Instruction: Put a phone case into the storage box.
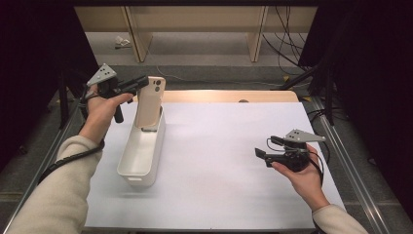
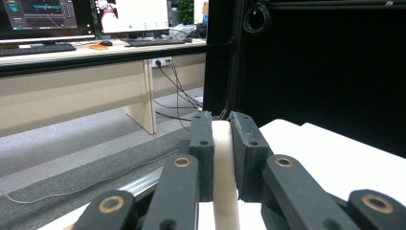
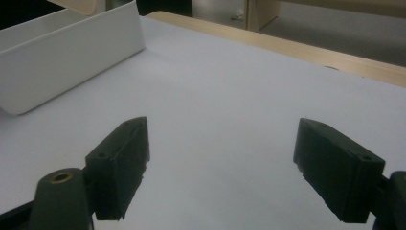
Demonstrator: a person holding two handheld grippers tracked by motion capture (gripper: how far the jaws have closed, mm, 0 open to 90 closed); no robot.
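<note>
Near right, the right gripper (image 1: pixel 263 155) rests low over the smooth white table (image 1: pixel 219 161), jaws wide apart, holding nothing. Farther left, the left gripper (image 1: pixel 144 82) clamps the pale, flat, round-cornered phone (image 1: pixel 150 100) upright over the far end of the oblong white plastic bin (image 1: pixel 141 151).

cream sleeves (image 1: pixel 58 195); black claws (image 1: pixel 141 83), grey three-cornered plates (image 1: pixel 101 74), black cables (image 1: pixel 68 158).

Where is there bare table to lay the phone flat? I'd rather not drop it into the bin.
The widest free patch is the white mat between the white bin and the right hand-held gripper. The strip in front of the bin is also bare. It is crowded at the bin's far end, where the left hand-held gripper holds the phone.
</note>
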